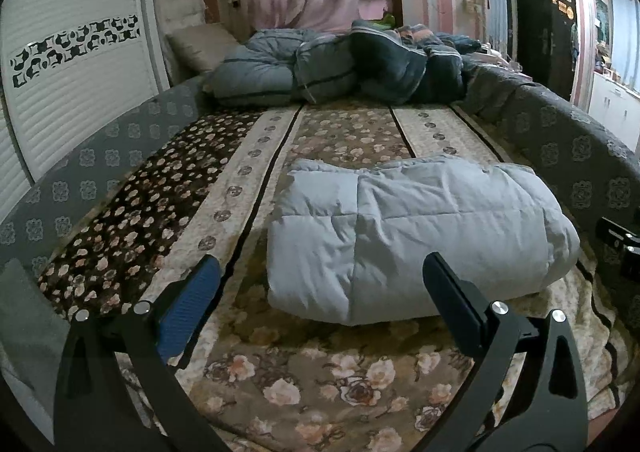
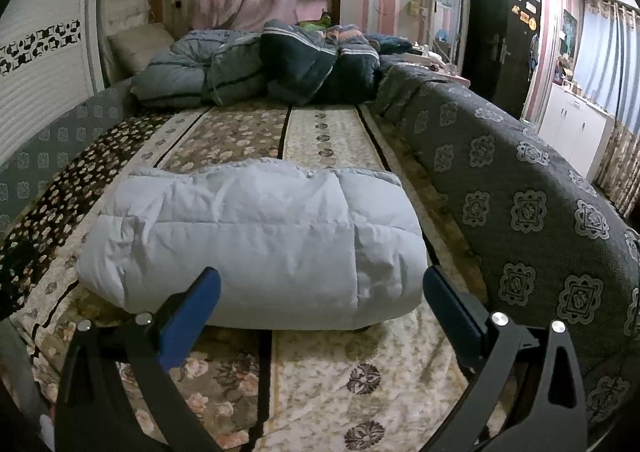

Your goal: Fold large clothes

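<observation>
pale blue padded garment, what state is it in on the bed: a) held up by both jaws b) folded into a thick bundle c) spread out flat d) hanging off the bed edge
b: the pale blue padded garment lies doubled into a thick bundle on the floral bedspread, and both sets of jaws are open and empty, near it but not touching.
</observation>
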`<action>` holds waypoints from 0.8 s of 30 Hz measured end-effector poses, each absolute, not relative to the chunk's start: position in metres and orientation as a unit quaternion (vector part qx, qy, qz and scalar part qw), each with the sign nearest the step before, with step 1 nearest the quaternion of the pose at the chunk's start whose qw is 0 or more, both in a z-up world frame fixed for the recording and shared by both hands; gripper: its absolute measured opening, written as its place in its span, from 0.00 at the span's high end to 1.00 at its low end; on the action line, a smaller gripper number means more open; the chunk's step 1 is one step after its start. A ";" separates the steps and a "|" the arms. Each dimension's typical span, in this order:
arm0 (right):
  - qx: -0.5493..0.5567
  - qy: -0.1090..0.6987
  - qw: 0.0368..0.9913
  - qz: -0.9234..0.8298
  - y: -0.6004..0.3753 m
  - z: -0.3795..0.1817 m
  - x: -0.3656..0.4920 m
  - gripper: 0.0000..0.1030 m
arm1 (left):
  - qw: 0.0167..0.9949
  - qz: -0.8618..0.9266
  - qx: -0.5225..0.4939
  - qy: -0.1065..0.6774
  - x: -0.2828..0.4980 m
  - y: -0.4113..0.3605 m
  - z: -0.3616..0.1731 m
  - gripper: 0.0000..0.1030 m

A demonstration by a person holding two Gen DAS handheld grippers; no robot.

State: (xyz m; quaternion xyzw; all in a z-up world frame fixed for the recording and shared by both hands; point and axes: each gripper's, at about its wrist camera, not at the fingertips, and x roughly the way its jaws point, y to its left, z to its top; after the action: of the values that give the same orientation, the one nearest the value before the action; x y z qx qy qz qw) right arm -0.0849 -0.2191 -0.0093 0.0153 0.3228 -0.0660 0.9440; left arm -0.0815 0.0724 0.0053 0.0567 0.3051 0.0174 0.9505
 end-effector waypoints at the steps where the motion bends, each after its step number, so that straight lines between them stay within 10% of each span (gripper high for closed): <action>1: 0.014 0.323 0.944 -0.067 -0.219 -0.009 -0.085 0.02 | 0.950 0.017 0.054 0.306 -0.082 0.074 0.006 0.03; 24: 0.017 0.310 0.947 -0.080 -0.221 -0.001 -0.093 0.02 | 0.953 -0.011 0.039 0.302 -0.086 0.071 0.010 0.03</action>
State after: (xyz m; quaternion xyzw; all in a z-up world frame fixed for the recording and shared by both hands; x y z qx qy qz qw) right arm -0.0932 -0.2212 -0.0008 0.0172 0.3096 -0.0798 0.9474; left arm -0.0857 0.0705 0.0103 0.0389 0.3017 -0.0113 0.9525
